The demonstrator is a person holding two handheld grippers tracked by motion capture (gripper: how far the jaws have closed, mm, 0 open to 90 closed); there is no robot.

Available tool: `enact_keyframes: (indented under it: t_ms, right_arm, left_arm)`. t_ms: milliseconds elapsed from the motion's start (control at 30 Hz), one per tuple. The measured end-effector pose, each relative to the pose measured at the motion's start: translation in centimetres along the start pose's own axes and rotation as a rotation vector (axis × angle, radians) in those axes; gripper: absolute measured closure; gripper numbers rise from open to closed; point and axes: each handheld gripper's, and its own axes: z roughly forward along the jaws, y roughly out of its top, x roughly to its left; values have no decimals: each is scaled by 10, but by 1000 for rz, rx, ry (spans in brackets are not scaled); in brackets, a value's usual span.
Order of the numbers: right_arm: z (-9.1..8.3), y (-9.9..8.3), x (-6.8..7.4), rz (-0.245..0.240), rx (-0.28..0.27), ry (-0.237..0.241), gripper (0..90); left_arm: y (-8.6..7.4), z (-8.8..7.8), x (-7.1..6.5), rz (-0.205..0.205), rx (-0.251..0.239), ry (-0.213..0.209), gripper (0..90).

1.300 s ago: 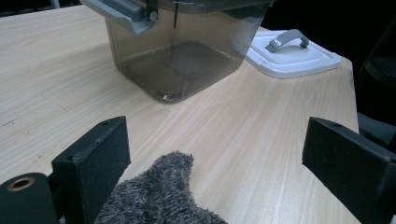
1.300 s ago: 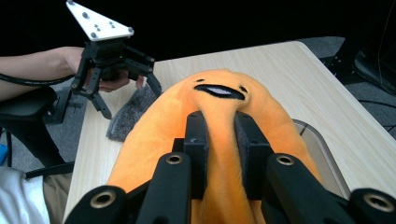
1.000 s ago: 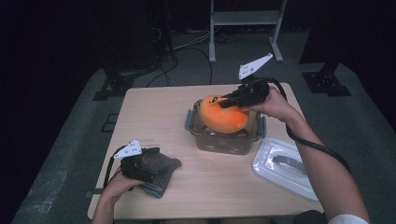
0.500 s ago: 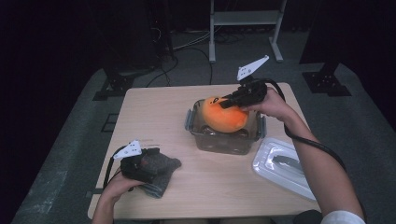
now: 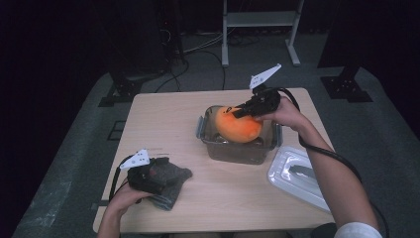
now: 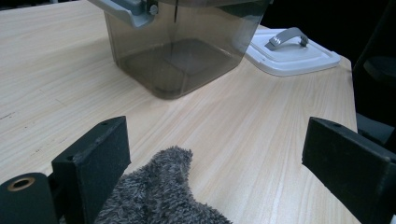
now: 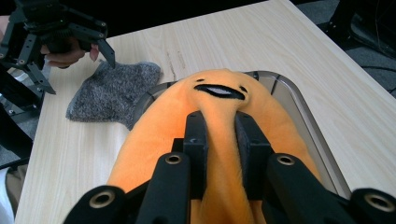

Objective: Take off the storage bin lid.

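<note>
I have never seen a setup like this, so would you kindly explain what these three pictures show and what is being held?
No robot here: a person holds a two-jaw tool in each hand at a wooden table. The high view looks down from above; the other two pictures come from cameras riding on each tool, looking along its black jaws. The right gripper pinches a fold of an orange plush toy, which sits in a clear plastic container. The left gripper rests with jaws wide open over a grey fuzzy cloth, not clamping it. The container's white lid lies on the table near the person's right arm.
</note>
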Motion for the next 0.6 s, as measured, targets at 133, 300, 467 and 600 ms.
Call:
enact_keyframes:
  t_ms: [133,300,467,600]
  right_arm:
    - [2,-2,-2,8,2,-4,761]
    - [6,-5,-4,14,10,-6,761]
    - [10,-7,-6,18,22,-8,761]
    - [13,-8,-7,22,29,-8,760]
  left_arm:
    - [0,0,0,4,0,-2,68]
    - [1,0,-1,3,-4,-3,68]
    - [1,0,0,5,-4,-7,68]
    - [1,1,0,5,-4,-8,68]
